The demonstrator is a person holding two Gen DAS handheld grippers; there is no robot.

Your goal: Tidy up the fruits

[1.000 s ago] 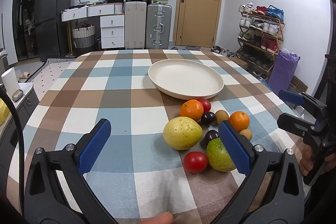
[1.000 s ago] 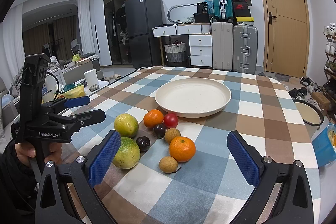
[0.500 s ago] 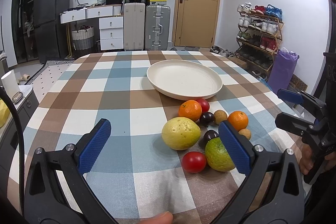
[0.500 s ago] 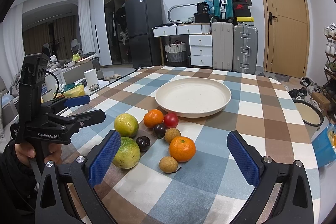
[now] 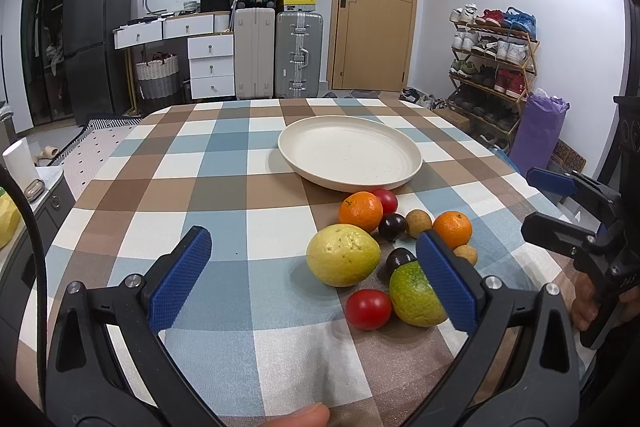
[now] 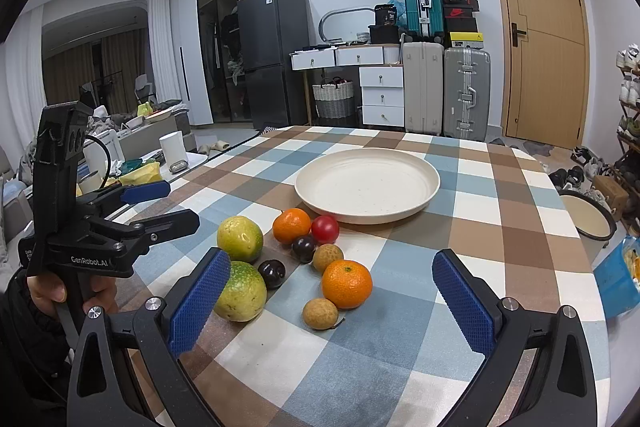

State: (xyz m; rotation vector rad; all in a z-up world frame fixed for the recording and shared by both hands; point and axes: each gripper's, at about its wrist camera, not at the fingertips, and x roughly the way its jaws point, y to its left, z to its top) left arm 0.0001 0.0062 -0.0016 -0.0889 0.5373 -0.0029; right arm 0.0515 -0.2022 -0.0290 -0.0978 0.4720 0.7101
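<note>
On the checked tablecloth nothing is in hand yet: left gripper and right gripper both have jaws spread wide, empty, hovering short of the fruit cluster. White plate sits empty just behind the pile, so my read is step one, first pick. For the right side, nearest clean target is the front orange: it lies ahead, roughly centred between the blue pads, with a small brown longan touching or nearly touching its near-left side. Advice: come in with the pads straddling the orange left and right, low enough to close across its widest part, and keep the left pad clear of that longan or it rolls. Close gently, round fruit squirts out under an off-centre squeeze. The green-yellow citrus is partly hidden behind the left pad, too close to the jaw line; skip it for now. On the left side, the big yellow fruit lies ahead between the pads, right of centre, with a red tomato nearer and a green citrus partly behind the right pad. Shift right before closing. Lift straight up, carry over the plate rim, release low.
</note>
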